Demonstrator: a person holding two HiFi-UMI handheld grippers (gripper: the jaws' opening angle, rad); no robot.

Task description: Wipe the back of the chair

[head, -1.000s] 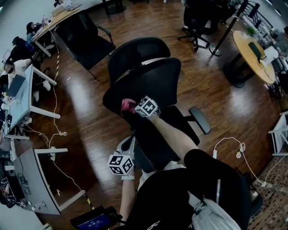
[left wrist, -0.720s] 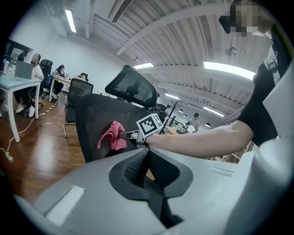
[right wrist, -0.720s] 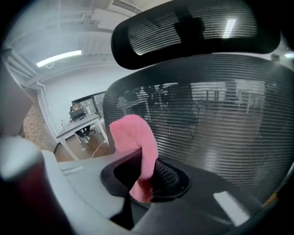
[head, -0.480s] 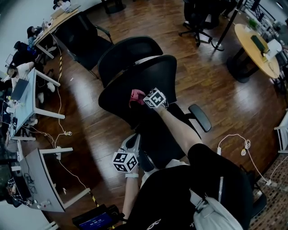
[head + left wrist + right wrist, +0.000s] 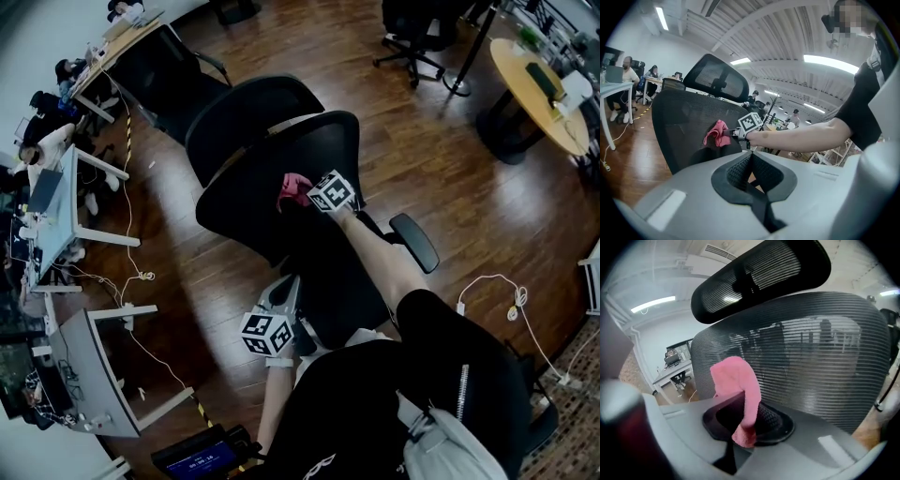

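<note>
Right gripper (image 5: 307, 192) is clamped on a pink cloth (image 5: 293, 187). In the right gripper view its jaws close on the cloth's lower end, w/ the rest standing up in a fold over the pads, right in front of black mesh. The cloth sits against the chair back (image 5: 272, 169), on the face turned to the person; it is approx. mid-height & somewhat nearer the back's right edge than its left, as the head view shows it. In the left gripper view the cloth also lies close to one side edge of the mesh. Headrest (image 5: 246, 111) stands beyond the back's top edge. The person's bare forearm (image 5: 375, 258) runs out over the seat (image 5: 323, 286) to the right gripper; an armrest pad (image 5: 413, 242) lies just right of that arm.

Left gripper (image 5: 287, 286) hangs low by the seat's near-left corner, well apart from the cloth. Its jaws are together w/ nothing btw them, the pads meeting in a V in the left gripper view; it looks up toward the chair back.

Bkgd: dark wood floor (image 5: 431, 159); round table (image 5: 542, 94) at far right; white desks (image 5: 56, 211) at left w/ seated people (image 5: 42, 150); white cable (image 5: 487, 279) on the floor at right.
</note>
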